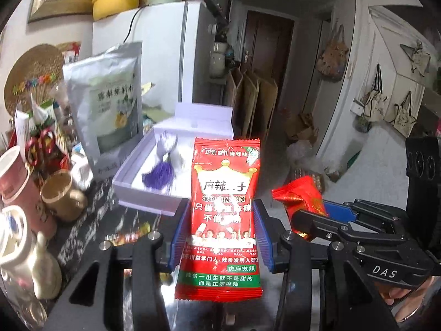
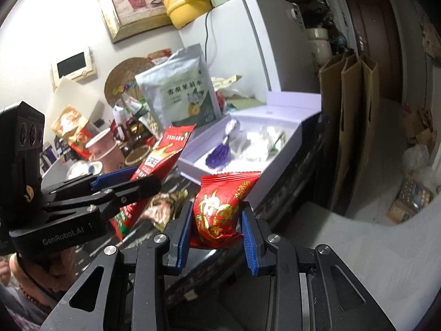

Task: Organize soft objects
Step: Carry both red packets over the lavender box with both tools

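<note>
With a tall red foil snack packet [image 1: 224,215] clenched in the left claw [image 1: 220,220] and a small puffy red-and-gold packet [image 2: 217,212] in the right claw [image 2: 216,226], both above the dark tabletop [image 2: 278,201], a carry appears under way, lowering into the open white box [image 2: 286,149] judged next.

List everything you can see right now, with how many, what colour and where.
tall snack packet: 1, red and green, in left gripper
small snack packet: 1, red and gold, in right gripper
box: 1, white, open, on the counter ahead
tassel: 1, purple, inside box
pouch: 1, silver, upright behind box
fridge: 1, white, behind the counter
pot: 1, yellow, on fridge
cup: 1, pink, counter left
left gripper: 1, black with blue pads
right gripper: 1, black with blue pads
</note>
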A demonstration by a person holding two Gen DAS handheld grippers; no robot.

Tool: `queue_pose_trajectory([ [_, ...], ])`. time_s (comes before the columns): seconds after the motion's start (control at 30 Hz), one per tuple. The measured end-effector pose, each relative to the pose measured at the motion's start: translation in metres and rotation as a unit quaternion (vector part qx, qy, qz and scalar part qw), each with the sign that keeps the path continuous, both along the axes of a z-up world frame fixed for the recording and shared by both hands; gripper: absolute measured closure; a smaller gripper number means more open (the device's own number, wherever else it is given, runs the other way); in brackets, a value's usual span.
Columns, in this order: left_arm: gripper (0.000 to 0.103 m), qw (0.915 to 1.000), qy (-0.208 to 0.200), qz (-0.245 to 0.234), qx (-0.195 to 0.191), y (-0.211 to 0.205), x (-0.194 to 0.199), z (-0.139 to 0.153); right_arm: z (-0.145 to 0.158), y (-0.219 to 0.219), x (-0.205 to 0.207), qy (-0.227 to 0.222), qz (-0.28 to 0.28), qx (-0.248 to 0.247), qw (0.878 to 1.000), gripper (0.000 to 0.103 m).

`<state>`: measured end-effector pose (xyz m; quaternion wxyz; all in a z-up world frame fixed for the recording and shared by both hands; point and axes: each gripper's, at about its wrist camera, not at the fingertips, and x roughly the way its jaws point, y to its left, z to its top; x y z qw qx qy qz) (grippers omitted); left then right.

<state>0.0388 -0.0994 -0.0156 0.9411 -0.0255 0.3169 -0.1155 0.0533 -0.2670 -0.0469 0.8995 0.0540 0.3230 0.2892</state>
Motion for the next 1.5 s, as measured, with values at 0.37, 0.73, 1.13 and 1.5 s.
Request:
queue_pose_trajectory([
  [0.37, 0.059, 0.9994, -0.034, 0.005, 0.001, -0.001, 0.042, 0.028, 0.027, 0.002, 0.052, -0.023, 0.005, -0.003, 1.000, 0.070],
  [0.73, 0.059, 0.9986, -0.051, 0.015, 0.005, 0.010, 0.086, 0.043, 0.053, 0.011, 0.089, -0.056, 0.017, -0.008, 0.998, 0.070],
  [1.13, 0.059, 0.9969, -0.067, 0.019, 0.036, 0.021, 0.135, 0.057, 0.066, 0.030, 0.135, -0.068, 0.026, -0.015, 0.997, 0.070],
  [1.5, 0.059, 0.9991, -0.030, 0.012, 0.028, 0.025, 0.176, 0.034, 0.052, 0.047, 0.180, -0.061, 0.032, -0.027, 0.997, 0.070],
])
